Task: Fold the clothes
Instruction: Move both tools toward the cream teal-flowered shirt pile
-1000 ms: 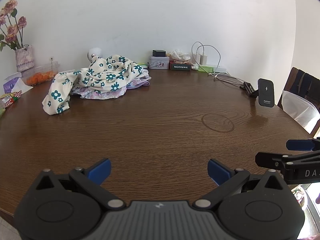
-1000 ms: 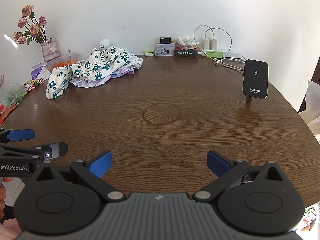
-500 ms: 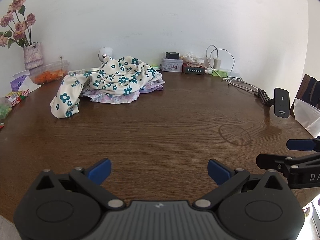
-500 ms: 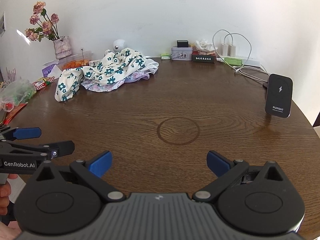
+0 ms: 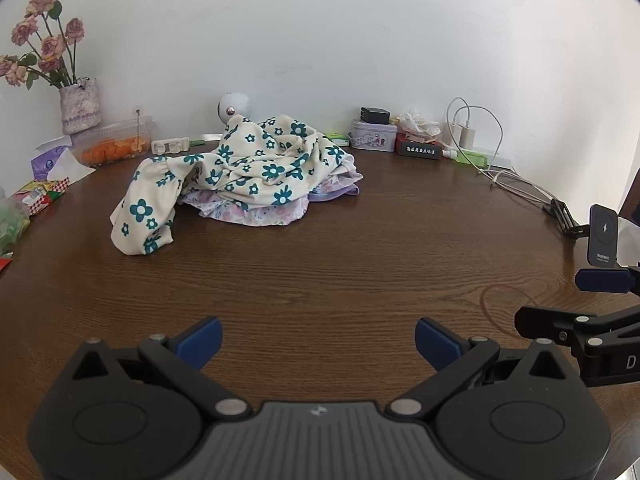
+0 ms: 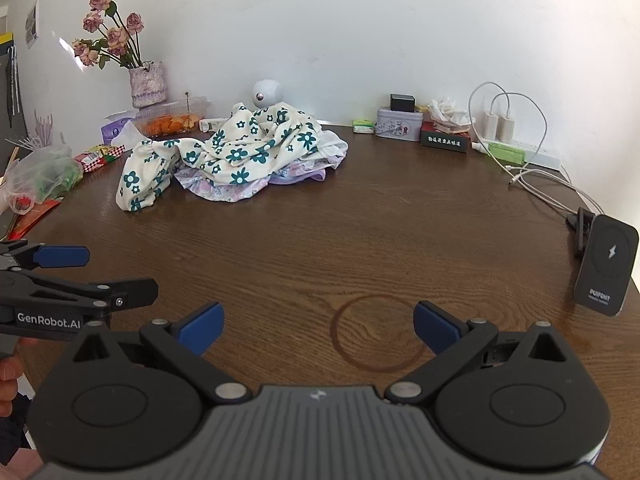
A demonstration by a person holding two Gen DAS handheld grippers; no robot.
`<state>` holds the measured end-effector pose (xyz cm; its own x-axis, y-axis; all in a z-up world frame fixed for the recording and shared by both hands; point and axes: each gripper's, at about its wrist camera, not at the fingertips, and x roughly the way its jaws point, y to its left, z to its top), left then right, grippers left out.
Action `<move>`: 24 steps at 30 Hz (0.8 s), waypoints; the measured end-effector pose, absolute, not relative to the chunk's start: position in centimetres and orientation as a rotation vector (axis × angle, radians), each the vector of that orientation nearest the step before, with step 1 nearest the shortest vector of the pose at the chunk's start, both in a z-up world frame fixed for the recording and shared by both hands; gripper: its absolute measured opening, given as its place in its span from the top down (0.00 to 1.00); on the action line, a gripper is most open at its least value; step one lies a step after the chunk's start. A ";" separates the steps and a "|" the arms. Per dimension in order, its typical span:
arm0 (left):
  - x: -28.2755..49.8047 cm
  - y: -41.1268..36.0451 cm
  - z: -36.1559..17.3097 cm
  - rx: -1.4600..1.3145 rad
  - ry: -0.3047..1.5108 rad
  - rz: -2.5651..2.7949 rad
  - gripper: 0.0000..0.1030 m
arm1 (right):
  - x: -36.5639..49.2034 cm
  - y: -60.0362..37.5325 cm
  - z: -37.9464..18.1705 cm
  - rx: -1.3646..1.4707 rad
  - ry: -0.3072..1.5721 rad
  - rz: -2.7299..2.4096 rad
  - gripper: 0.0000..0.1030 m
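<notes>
A crumpled cream garment with teal flowers (image 5: 240,168) lies heaped on a pale purple floral garment (image 5: 256,210) at the back of the round brown wooden table (image 5: 320,272). The heap also shows in the right wrist view, the cream garment (image 6: 236,148) over the purple one (image 6: 224,192). My left gripper (image 5: 318,340) is open and empty above the table's near part, well short of the heap. My right gripper (image 6: 318,326) is open and empty, to the right of the left one. Each gripper shows at the edge of the other's view, the right gripper (image 5: 560,300) and the left gripper (image 6: 116,274).
A vase of dried roses (image 5: 78,106), a plastic box of orange food (image 5: 116,146), tissues and snack packets (image 5: 40,192) stand at the back left. A tin (image 5: 374,136), boxes, chargers and cables (image 5: 508,180) line the back right. A phone charging stand (image 6: 606,264) stands at the right edge.
Both grippers have swung left and moved forward, so the clothes heap sits nearer the middle and looks larger. Both stay open and empty.
</notes>
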<state>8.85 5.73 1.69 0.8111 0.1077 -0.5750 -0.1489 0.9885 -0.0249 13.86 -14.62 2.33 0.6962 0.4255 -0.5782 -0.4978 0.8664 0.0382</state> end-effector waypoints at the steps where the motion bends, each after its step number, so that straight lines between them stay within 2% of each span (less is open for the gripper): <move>1: 9.3 6.0 1.8 -0.074 0.608 0.144 0.00 | 14.3 -14.3 2.5 -0.129 0.607 0.522 0.00; 24: 21.6 16.3 4.5 -0.110 0.554 0.385 0.00 | 29.0 -3.9 5.7 -0.160 0.533 0.744 0.00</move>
